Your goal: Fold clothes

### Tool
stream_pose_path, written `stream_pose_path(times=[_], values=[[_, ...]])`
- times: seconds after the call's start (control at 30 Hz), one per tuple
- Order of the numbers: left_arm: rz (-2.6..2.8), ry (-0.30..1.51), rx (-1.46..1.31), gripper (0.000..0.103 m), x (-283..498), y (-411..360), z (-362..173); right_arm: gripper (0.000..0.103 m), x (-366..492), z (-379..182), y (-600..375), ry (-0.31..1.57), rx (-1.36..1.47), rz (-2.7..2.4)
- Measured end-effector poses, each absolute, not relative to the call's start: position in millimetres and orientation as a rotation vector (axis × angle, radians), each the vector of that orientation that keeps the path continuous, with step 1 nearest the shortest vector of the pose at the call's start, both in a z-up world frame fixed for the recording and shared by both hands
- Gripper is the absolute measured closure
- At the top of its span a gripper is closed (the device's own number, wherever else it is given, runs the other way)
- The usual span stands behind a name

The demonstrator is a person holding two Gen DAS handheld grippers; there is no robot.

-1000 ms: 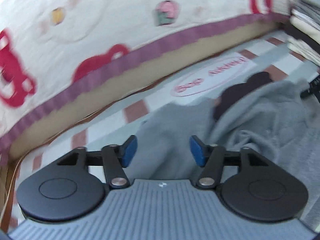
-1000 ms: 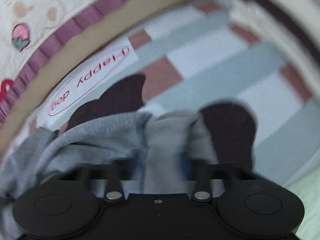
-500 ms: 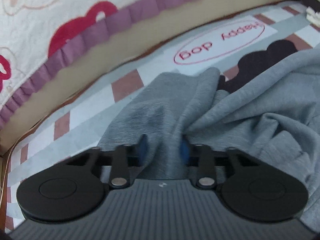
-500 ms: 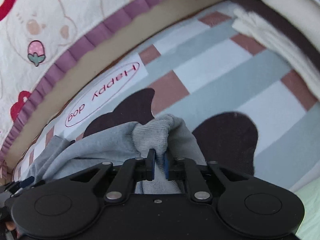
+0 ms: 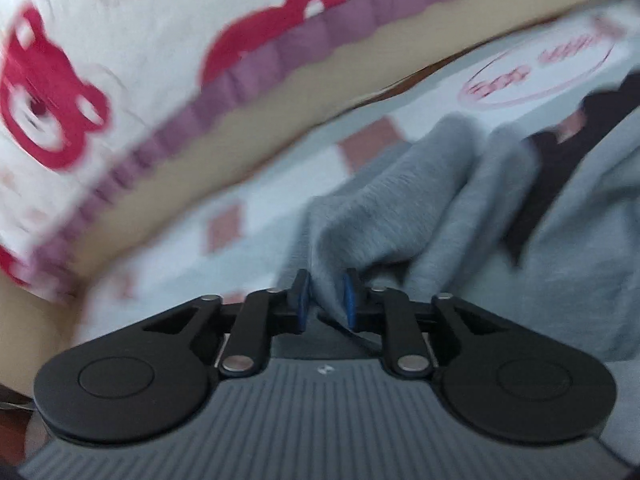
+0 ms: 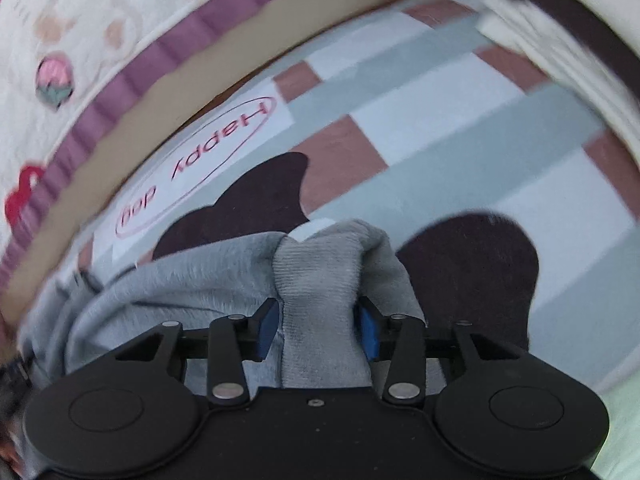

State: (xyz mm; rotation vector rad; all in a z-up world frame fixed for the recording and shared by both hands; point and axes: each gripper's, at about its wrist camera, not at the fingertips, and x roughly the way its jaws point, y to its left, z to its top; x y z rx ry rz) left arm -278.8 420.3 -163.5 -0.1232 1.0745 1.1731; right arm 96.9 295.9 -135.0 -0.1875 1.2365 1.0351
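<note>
My left tool (image 5: 325, 295) has its blue pads (image 5: 301, 294) set narrow with a ridge of the grey sweatshirt (image 5: 400, 204) running up between them. The jaws are opening; the right pad looks to be against the cloth, the left pad less certain, so I read it as still pinching the fold. A thin dark cord or seam sits just behind the pads, too small to tell which.

My right tool (image 6: 318, 326) is about half open and opening, with the ribbed cuff (image 6: 320, 280) of the grey sweatshirt standing between its pads (image 6: 266, 330). The pads sit just beside the cuff, with a thin gap on the left one, so I call it released, cloth still in the gap.

The sweatshirt lies bunched on a checked sheet (image 6: 420, 128) of grey, white and pink squares with dark blobs and an oval "Happy dog" label (image 6: 200, 168). A quilt (image 5: 120, 40) with red bears and a purple frill lies along the far edge.

The left view is badly motion-blurred; the label there is unreadable. Most of the sweatshirt is cut off by both tool bodies, so its overall shape is unclear. Pale folded cloth (image 6: 560, 40) at upper right is smeared.
</note>
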Motion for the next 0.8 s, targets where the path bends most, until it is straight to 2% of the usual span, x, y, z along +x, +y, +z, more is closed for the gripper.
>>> stream_pose_path(times=[0.03,0.1,0.2,0.23,0.27,0.3,0.33,0.37,0.4,0.43,0.53,0.67,0.73,0.8], values=[[1.138,1.049,-0.167,0.058,-281.8,421.0,-160.8,0.055,93.9,-134.1,298.5,1.212,-0.217,1.056],[1.106,1.032,-0.194,0.047,-283.3,423.3,-160.7,0.053,89.1,-135.6,302.1,1.187,-0.244,1.068],[1.098,1.084,-0.183,0.026,-280.5,434.5,-173.7,0.050,88.5,-141.6,308.1,1.159,-0.246,1.049],[1.099,1.093,-0.177,0.025,-281.1,438.6,-176.8,0.049,88.6,-143.3,310.1,1.144,-0.236,1.043],[1.100,1.103,-0.170,0.027,-281.7,442.7,-179.9,0.048,88.5,-144.9,312.1,1.129,-0.227,1.037],[1.101,1.112,-0.163,0.045,-282.3,446.8,-183.0,0.048,85.8,-144.8,315.2,1.098,-0.250,1.048],[1.103,1.118,-0.161,0.091,-283.5,451.0,-184.5,0.051,83.2,-144.4,317.9,1.067,-0.272,1.058],[1.115,1.108,-0.164,0.095,-287.6,454.1,-178.6,0.070,80.5,-136.0,315.2,1.023,-0.279,1.064],[1.162,1.074,-0.148,0.096,-294.9,454.2,-166.6,0.094,77.9,-127.7,312.4,0.978,-0.286,1.070],[1.208,1.039,-0.132,0.096,-302.2,454.3,-154.5,0.098,75.2,-119.3,309.6,0.934,-0.293,1.076],[1.345,0.901,-0.044,0.096,-332.5,446.6,-102.0,0.098,67.5,-94.1,301.0,0.802,-0.311,1.089],[1.475,0.618,0.042,0.096,-392.8,425.9,-14.3,0.099,78.3,-47.0,258.8,0.772,-0.086,0.985],[1.531,0.491,0.106,0.096,-418.8,415.8,17.8,0.099,77.6,-25.7,231.4,0.692,0.017,0.935],[1.582,0.383,0.077,0.096,-444.8,405.3,37.2,0.099,77.3,-14.2,217.9,0.568,0.003,0.866]])
